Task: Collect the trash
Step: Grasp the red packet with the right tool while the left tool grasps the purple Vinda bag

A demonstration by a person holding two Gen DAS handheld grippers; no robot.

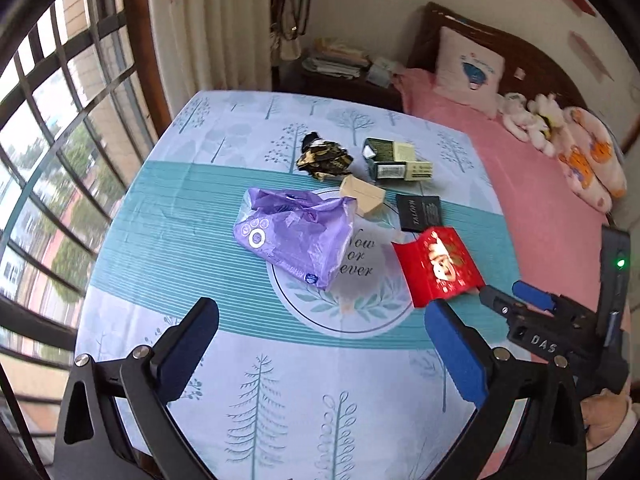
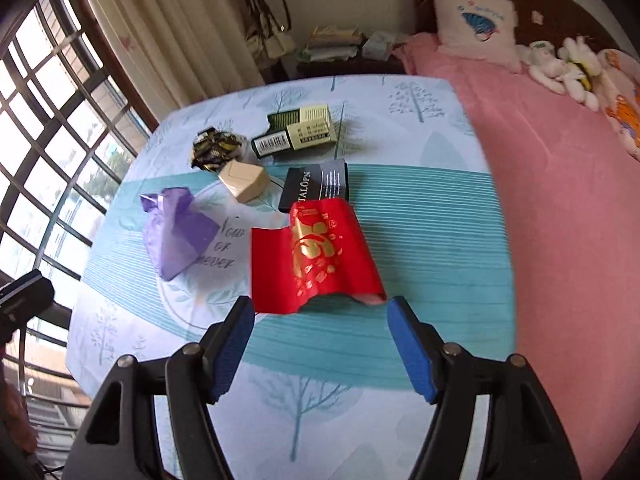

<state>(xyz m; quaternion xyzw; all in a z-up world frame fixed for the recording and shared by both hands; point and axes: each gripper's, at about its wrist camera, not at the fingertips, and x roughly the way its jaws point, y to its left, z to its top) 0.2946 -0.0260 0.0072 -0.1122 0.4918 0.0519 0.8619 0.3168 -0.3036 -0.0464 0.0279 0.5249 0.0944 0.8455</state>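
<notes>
left gripper (image 1: 320, 320) – jaws spread wide, nothing between, purple bag (image 1: 296, 236) just ahead of its fingertips | right gripper (image 2: 320, 316) – jaws released, nothing clamped, red packet (image 2: 316, 256) lying just beyond the tips | crumpled wrapper (image 1: 324, 160), green box (image 1: 396, 162), tan box (image 1: 362, 198), black card (image 1: 418, 212) farther ahead on tablecloth (image 1: 160, 220)
</notes>
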